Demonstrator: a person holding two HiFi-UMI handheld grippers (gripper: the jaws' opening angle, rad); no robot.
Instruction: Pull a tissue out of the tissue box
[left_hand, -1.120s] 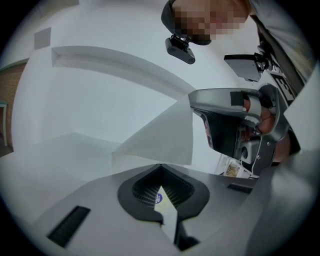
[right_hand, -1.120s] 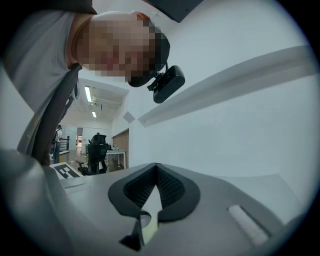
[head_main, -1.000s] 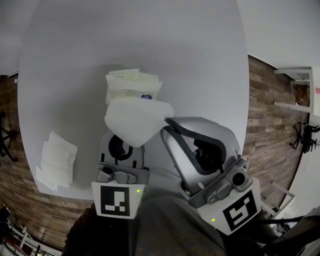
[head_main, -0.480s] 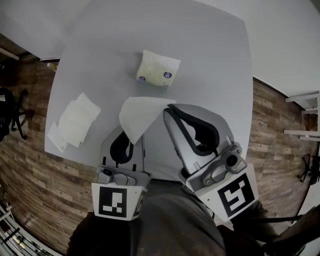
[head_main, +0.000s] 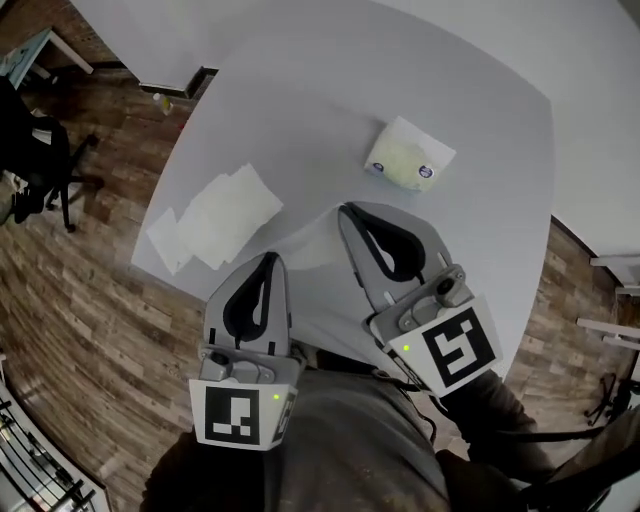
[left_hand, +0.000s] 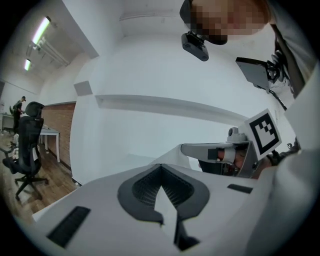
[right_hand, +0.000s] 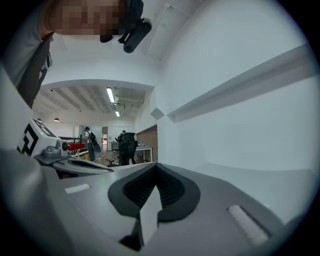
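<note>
Head view / bench: white bench (head_main: 300, 90) on a wood floor (head_main: 70, 290); a dark office chair (head_main: 30, 150) stands off its left side.
Head view / tissue pack: the soft tissue pack (head_main: 410, 157) lies flat on the far part of the bench. It is beyond the right tool's tip and clear of it.
Head view / loose sheets: a pile of loose tissues (head_main: 215, 212) sits near the bench's left edge, well apart from the pack.
Head view / left tool: the left tool (head_main: 270, 260) points up the frame over the near edge of the bench, jaws pressed together.
Head view / right tool: the right tool (head_main: 347, 210) is just beside it, tip further in over the bench, jaws pressed together.
Head view / tissue: one white tissue (head_main: 310, 243) spans from tip to tip. It is faint against the white bench.
Left gripper view / left tool: jaws closed, pinching a thin white edge of the tissue (left_hand: 164, 202).
Left gripper view / right tool: seen side-on at the right with its marker cube (left_hand: 263, 131); the sheet runs up to its tip.
Right gripper view / right tool: jaws closed, nipping a white strip of the tissue (right_hand: 150, 212).
Right gripper view / left tool: in view at the left edge (right_hand: 75, 162).
</note>
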